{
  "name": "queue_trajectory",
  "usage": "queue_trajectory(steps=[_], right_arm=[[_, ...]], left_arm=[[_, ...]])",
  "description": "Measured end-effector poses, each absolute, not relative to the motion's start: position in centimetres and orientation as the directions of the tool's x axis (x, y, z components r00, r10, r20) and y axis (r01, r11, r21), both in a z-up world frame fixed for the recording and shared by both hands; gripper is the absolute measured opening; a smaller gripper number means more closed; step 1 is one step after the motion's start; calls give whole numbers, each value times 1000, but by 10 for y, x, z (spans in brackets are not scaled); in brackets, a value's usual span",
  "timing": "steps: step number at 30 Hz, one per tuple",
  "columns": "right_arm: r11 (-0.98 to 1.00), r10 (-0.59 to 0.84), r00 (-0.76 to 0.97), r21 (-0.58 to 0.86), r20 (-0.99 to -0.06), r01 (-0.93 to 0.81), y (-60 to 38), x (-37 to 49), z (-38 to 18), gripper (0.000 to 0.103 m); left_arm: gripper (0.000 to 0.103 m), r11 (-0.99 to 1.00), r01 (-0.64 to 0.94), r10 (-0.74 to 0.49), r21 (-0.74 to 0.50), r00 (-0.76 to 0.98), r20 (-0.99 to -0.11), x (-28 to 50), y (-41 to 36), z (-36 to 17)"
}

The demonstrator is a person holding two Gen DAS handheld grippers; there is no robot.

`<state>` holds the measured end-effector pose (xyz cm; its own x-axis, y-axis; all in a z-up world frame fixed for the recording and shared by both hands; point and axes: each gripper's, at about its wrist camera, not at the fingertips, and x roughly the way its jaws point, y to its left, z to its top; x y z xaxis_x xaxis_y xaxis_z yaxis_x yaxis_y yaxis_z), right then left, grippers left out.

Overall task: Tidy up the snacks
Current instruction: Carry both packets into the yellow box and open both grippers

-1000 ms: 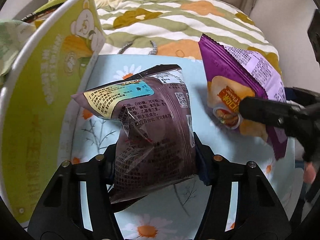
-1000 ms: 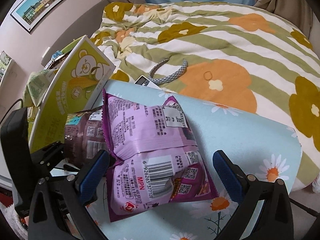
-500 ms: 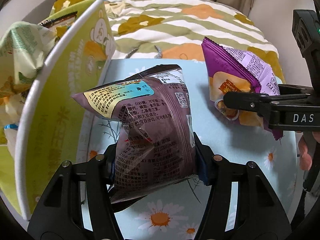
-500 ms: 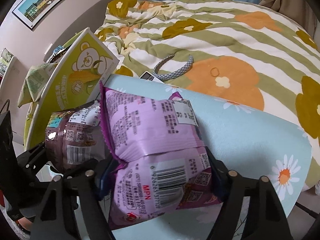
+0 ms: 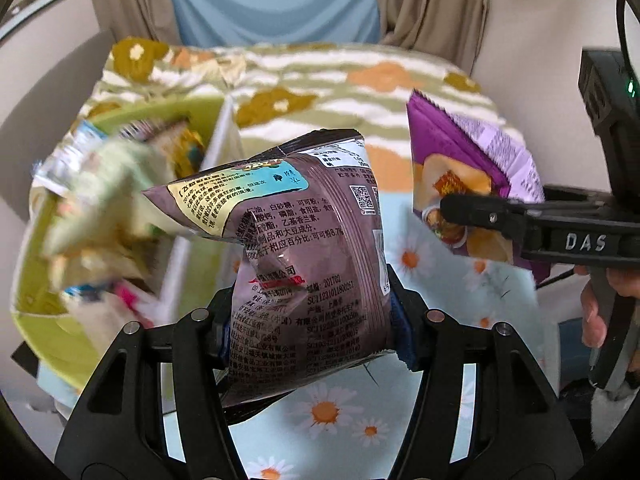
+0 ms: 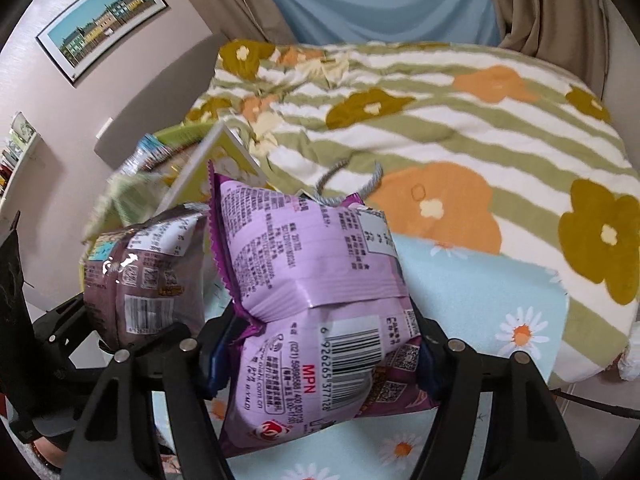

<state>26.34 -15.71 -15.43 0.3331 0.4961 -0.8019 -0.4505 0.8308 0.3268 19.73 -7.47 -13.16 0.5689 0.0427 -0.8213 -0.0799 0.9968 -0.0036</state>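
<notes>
Left gripper (image 5: 312, 320) clamped on brown packet (image 5: 304, 248)

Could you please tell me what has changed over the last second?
The right gripper closed on the purple packet and lifted it off the daisy tablecloth. The left gripper raised the brown packet above the yellow-green box, still clamped.

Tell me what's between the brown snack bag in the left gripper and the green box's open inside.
Only the box's white flap. In the left wrist view it stands between the brown snack bag and the green box with its blurred packets.
</notes>
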Motion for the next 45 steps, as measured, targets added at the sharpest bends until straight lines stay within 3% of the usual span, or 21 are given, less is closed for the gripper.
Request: queue_trajectory(steps=[7, 13, 20, 28, 29, 31, 32, 36, 45], right_arm=[[828, 513, 416, 304, -751, -472, -118, 236, -90, 67], [829, 533, 482, 315, -695, -462, -61, 216, -56, 67], [828, 549, 516, 340, -658, -446, 18, 207, -37, 67], [851, 522, 527, 361, -671, -383, 83, 195, -48, 67], [854, 517, 527, 362, -675, -374, 86, 193, -50, 67], [860, 506, 523, 361, -685, -360, 92, 191, -53, 67], [864, 501, 523, 358, -690, -355, 96, 190, -53, 67], [877, 476, 523, 338, -706, -342, 105, 188, -54, 67], [878, 462, 513, 294, -723, -377, 129, 206, -46, 68]], left_arm=[[58, 997, -70, 27, -25, 658, -753, 175, -11, -66], [58, 997, -77, 40, -17, 681, -731, 157, 66, -42], [58, 998, -65, 41, -3, 659, -751, 157, 163, -50], [58, 1000, 20, -20, -11, 578, -816, 161, 217, -91], [60, 1000, 28, -25, -11, 568, -823, 162, 219, -97], [83, 999, 47, -34, -9, 547, -837, 160, 219, -107], [103, 999, 45, -28, -4, 550, -835, 157, 220, -109], [103, 997, 58, -77, -53, 573, -816, 147, 225, -113], [103, 998, 31, -59, -51, 601, -797, 145, 239, -97]])
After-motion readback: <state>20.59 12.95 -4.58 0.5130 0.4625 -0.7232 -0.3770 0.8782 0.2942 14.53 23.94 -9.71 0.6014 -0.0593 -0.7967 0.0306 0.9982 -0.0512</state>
